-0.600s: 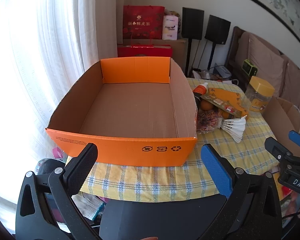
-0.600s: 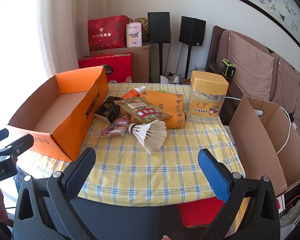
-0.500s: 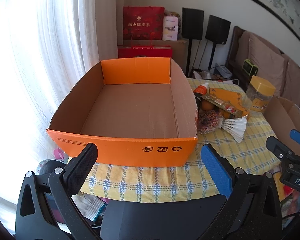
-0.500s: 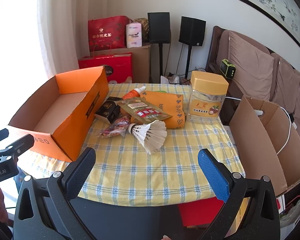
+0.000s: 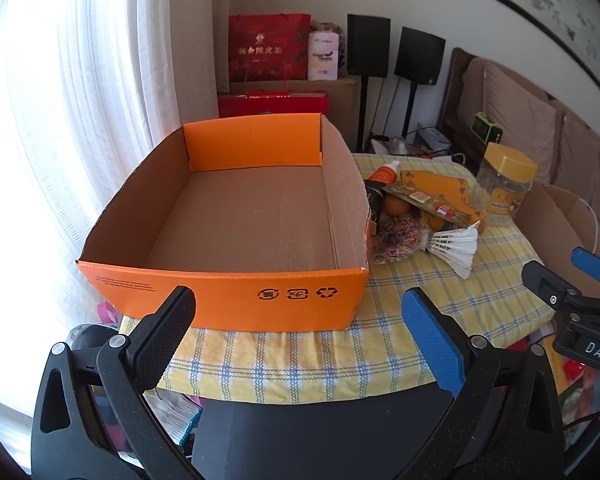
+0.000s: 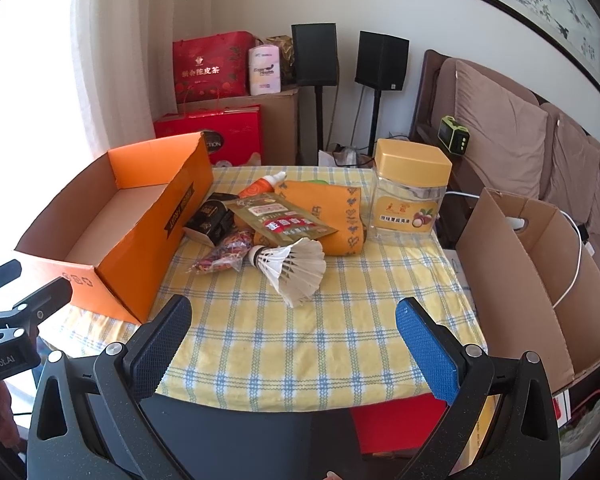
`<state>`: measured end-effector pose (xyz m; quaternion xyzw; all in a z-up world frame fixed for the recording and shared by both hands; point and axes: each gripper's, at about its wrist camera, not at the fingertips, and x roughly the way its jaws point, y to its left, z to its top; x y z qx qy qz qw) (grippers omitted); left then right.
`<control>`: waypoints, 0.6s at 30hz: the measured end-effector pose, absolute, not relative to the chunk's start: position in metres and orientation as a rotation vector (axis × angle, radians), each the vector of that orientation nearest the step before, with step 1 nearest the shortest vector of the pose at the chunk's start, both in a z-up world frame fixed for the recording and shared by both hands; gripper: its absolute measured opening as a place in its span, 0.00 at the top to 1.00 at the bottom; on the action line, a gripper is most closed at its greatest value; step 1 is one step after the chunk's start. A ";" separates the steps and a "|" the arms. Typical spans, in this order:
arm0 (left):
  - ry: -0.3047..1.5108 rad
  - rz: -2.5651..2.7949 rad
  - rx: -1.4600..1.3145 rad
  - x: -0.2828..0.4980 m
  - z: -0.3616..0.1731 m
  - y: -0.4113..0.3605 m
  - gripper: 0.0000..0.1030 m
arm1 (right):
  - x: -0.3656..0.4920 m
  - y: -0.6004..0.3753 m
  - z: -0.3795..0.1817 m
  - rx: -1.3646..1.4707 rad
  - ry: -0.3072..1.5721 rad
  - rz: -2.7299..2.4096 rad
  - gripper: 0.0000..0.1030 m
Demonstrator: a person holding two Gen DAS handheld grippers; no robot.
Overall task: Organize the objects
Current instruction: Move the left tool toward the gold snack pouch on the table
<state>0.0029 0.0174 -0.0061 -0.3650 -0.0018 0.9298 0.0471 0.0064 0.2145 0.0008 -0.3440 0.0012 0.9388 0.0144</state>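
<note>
At the far left, the left gripper hangs before the near wall of the orange box, jaws spread wide with nothing between them; in the right wrist view its fingers show at the left edge, just off the box's near corner. The box sits on the left part of the checked tablecloth, its bare cardboard floor holding nothing that can be seen. Just right of the box lies a heap: a black carton against the box wall, a bag of coloured rubber bands in front of it, an orange-capped bottle behind, and a gold snack pouch lying tilted over an orange cloth. An orange fruit shows under the pouch in the left wrist view. A white shuttlecock lies on its side at the front of the heap, cork touching the rubber-band bag and feathers fanned toward the camera. Right of the cloth stands a clear jar with a yellow lid, upright near the table's back right corner. The right gripper hovers over the near edge of the table, jaws spread and empty, pointed toward the shuttlecock but well apart from it. Beyond the table's right edge stands a brown cardboard divider.
</note>
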 end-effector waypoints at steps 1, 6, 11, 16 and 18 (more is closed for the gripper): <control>-0.004 2.837 -1.111 0.003 -0.006 0.018 0.00 | 0.006 0.214 0.001 -1.071 -0.004 2.920 0.00; 0.001 2.824 -1.113 -0.001 -0.007 0.020 0.00 | 0.003 0.216 0.000 -1.069 -0.031 2.921 0.00; -0.028 2.749 -1.100 -0.009 -0.006 0.024 0.00 | 0.000 0.225 0.000 -1.073 -0.013 2.948 0.00; -0.075 2.690 -1.100 -0.024 -0.001 0.031 0.00 | -0.006 0.240 0.000 -1.078 0.021 2.950 0.00; -0.101 2.661 -1.096 -0.031 0.003 0.036 0.00 | -0.009 0.246 -0.001 -1.082 0.034 2.947 0.00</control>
